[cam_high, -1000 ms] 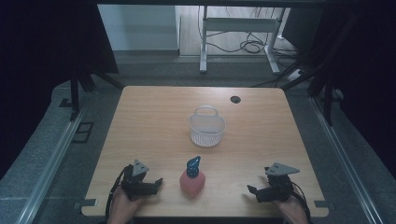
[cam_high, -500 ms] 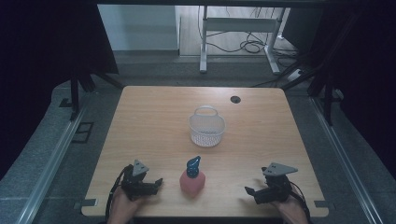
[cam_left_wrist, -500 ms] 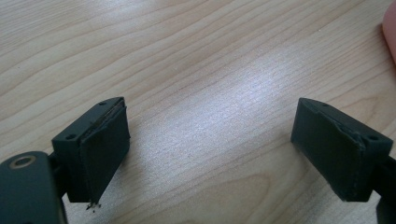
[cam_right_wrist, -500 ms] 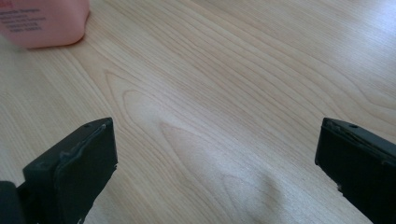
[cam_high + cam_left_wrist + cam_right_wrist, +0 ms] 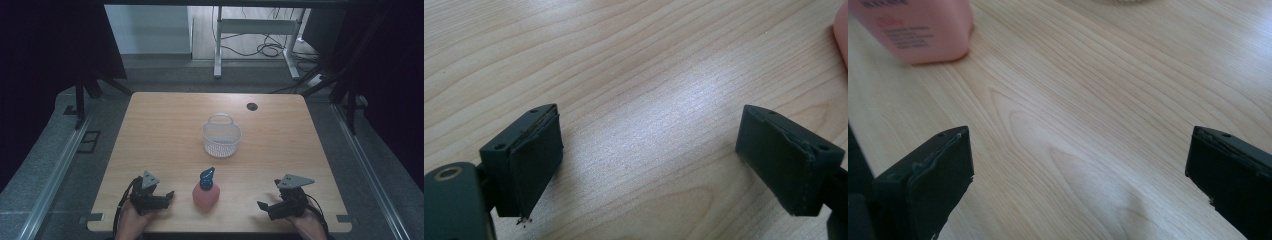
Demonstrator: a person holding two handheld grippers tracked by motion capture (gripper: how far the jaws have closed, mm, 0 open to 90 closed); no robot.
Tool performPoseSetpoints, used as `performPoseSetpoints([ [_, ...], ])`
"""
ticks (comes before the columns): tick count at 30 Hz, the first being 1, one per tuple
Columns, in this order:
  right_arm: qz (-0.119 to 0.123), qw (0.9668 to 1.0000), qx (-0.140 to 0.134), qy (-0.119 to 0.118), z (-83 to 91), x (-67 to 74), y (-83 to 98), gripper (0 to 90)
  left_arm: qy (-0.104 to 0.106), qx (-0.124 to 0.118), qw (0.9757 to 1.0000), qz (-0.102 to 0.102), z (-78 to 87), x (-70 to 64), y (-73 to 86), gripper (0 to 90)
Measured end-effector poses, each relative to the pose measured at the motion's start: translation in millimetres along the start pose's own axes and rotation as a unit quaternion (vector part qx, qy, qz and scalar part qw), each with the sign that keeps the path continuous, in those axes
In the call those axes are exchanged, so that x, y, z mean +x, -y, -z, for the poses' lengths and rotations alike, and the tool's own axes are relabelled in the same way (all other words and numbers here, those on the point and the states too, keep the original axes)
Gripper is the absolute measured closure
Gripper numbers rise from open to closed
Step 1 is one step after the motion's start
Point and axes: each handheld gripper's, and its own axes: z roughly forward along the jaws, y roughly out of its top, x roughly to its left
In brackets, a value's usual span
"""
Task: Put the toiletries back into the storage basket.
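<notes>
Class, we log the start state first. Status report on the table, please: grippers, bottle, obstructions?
Left gripper and right gripper open, both low near table's front edge. Pink bottle upright between them, untouched. White basket stands behind it, apart. Nothing between jaws and bottle.

Pink plastic spray bottle (image 5: 206,195) with blue trigger nozzle, standing upright near the front edge of the wooden table, white perforated plastic basket (image 5: 222,138) with arched handle, upright near the table centre, behind the bottle, well apart from it
</notes>
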Motion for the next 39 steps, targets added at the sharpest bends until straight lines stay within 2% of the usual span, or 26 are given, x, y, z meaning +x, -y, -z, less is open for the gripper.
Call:
performPoseSetpoints([
  [10,0.015,0.9993,-0.002,-0.034,-3.7,15.4,-15.0,0.0,0.000,0.000,1.0000,0.000,0.0,0.0,0.0,11.3],
  [22,0.033,0.9978,0.000,-0.058,-9.8,27.3,-26.2,0.0,0.000,0.000,1.0000,0.000,0.0,0.1,0.0,11.3],
  [39,0.039,0.9963,-0.012,-0.075,-15.8,37.2,-42.8,0.0,0.000,0.000,1.0000,0.000,0.0,0.1,0.0,11.3],
])
